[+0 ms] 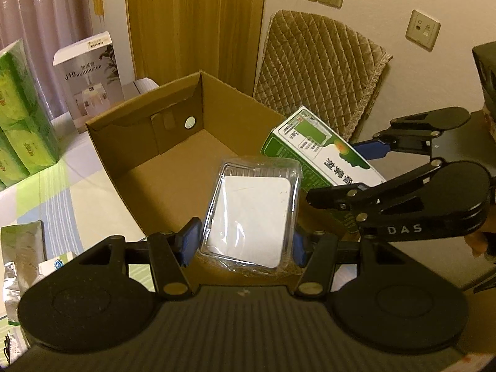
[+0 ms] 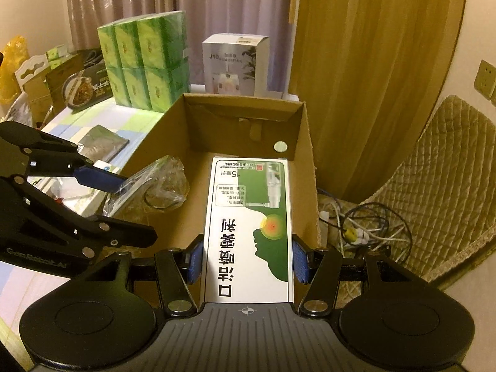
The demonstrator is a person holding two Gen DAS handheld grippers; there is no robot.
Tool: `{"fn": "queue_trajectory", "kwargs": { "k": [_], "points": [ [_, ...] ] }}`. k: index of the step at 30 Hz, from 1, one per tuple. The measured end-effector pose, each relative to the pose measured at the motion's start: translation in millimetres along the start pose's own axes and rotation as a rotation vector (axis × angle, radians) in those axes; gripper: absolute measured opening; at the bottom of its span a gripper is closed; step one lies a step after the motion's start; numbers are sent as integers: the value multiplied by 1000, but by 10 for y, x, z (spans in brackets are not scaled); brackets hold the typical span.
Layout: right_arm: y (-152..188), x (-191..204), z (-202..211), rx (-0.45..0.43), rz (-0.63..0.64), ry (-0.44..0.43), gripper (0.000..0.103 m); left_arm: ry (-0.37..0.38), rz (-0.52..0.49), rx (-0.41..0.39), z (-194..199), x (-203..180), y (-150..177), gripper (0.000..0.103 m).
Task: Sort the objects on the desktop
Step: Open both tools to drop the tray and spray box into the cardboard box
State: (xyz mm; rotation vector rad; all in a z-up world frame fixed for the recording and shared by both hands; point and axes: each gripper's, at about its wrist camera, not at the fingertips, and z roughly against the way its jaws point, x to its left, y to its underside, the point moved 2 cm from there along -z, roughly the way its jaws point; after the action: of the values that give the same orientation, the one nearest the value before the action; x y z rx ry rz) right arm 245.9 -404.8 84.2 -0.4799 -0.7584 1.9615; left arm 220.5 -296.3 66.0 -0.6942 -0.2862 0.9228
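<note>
Here we hold two items over the open cardboard box (image 1: 173, 167), which stands near the far edge of the checked tablecloth (image 1: 55, 186). Our left gripper (image 1: 245, 241) pinches a clear plastic case (image 1: 251, 210) with a white card inside, pads pressing its long sides; loose film wrap makes it slippery, and the thin shell would probably crack if squeezed harder. Our right gripper (image 2: 246, 260) clamps a green-and-white spray carton (image 2: 248, 226) across its width near the lower end. We judge it light and stiff, though crushable, so the flat side panels suit us best.
</note>
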Motion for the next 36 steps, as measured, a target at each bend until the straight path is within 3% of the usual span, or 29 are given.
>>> {"fn": "queue_trajectory", "kwargs": {
  "k": [10,24,28,36],
  "points": [
    [20,-8,-91,6,-4,-10,53,-6,13,3,-133,50,56,53],
    [-17,60,-108,-17,-30,-41,53,-60,-28,-36,99,126,150,54],
    [-47,87,-51,-43,-14,-40,71,-63,-20,-48,167,154,178,55],
    [-24,127,50,-47,-20,-32,72,-76,-5,-70,338,200,249,59]
  ]
}}
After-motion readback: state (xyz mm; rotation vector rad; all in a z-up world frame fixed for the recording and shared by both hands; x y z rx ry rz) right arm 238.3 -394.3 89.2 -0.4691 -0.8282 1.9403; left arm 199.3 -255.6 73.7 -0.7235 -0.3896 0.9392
